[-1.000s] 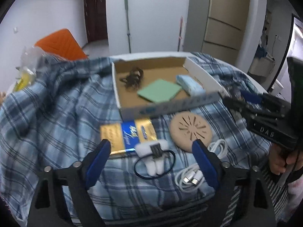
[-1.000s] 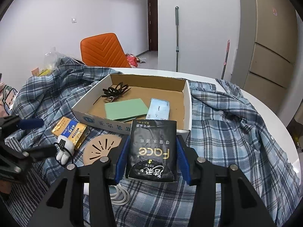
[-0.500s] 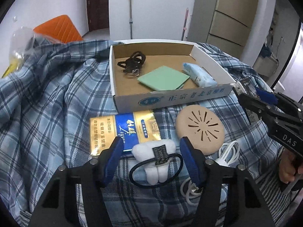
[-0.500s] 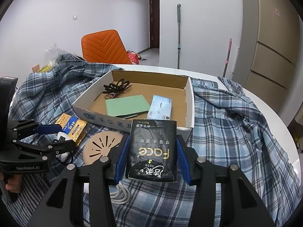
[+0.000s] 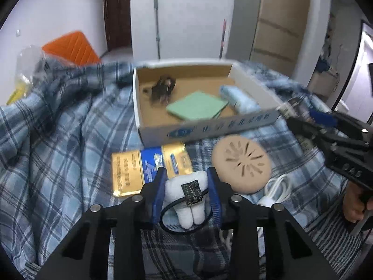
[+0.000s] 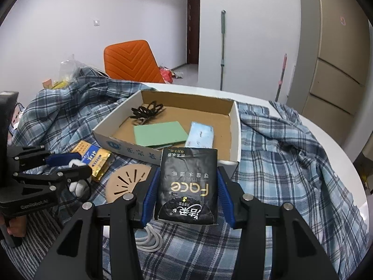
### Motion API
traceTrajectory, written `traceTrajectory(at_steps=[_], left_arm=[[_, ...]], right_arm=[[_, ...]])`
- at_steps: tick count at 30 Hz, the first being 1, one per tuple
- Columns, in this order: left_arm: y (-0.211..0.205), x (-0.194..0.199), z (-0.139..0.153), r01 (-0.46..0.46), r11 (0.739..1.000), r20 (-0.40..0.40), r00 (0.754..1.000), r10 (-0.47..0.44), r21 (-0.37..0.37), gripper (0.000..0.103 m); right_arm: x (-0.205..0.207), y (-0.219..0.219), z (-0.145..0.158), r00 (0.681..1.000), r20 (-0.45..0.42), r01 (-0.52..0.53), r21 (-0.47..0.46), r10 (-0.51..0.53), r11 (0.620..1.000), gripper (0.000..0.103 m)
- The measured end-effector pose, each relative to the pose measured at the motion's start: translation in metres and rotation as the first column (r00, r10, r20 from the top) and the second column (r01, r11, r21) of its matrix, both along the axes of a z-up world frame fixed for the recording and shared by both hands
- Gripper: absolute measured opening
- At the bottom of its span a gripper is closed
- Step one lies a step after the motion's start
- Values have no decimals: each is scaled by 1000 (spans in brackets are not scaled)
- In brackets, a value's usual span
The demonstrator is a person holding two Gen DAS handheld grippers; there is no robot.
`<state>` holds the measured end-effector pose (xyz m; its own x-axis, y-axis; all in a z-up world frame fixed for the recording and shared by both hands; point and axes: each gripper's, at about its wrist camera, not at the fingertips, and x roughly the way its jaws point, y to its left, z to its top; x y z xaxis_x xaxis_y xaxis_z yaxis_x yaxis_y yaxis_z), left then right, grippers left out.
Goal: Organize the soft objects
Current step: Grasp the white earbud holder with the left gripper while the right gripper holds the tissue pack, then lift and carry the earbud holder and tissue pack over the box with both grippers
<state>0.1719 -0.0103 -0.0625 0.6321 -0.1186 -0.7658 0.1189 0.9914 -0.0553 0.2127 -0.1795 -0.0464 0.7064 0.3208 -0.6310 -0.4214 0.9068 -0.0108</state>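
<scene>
A white tooth-shaped plush (image 5: 173,189) with a black elastic loop lies on the plaid cloth, and my left gripper (image 5: 187,179) is shut on it, its blue pads pressing both sides. The right wrist view shows that gripper (image 6: 80,163) low at the left, with the plush (image 6: 78,185) under it. My right gripper (image 6: 187,182) is shut on a black tissue pack (image 6: 186,205), held just in front of the cardboard box (image 6: 130,149). Inside the box (image 5: 209,128) lie a black hair clip (image 5: 163,88), a green cloth (image 5: 198,108) and a light blue tissue pack (image 5: 237,98).
A gold and blue packet (image 5: 130,170), a tan round slotted disc (image 5: 242,163) and a coiled white cable (image 5: 277,191) lie on the plaid cloth (image 5: 58,151) in front of the box. An orange chair (image 6: 130,63) stands behind the round table.
My left gripper came down over the plush tooth and closed its jaws onto it. The right gripper and its black tissue pack stayed put.
</scene>
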Motion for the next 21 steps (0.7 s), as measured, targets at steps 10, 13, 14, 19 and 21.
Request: traceTrajectory(at_steps=[10, 13, 14, 19, 21], left_arm=[[-10, -47, 40, 84, 996, 357, 931, -76, -6, 37], [-4, -61, 53, 45, 999, 459, 888, -30, -22, 37], [-2, -66, 56, 34, 999, 494, 869, -18, -23, 37], [-6, -76, 65, 28, 1000, 548, 836, -25, 2, 37], [-4, -78, 70, 24, 1000, 548, 836, -17, -7, 37]], right_arm=[[-28, -12, 27, 975, 219, 6, 95, -26, 995, 47], [-34, -10, 31, 965, 261, 3, 92, -27, 996, 47], [-35, -10, 32, 964, 265, 3, 91, -27, 996, 47], [-35, -12, 35, 961, 275, 11, 108, -40, 994, 47], [-39, -15, 41, 955, 292, 22, 120, -57, 993, 47]])
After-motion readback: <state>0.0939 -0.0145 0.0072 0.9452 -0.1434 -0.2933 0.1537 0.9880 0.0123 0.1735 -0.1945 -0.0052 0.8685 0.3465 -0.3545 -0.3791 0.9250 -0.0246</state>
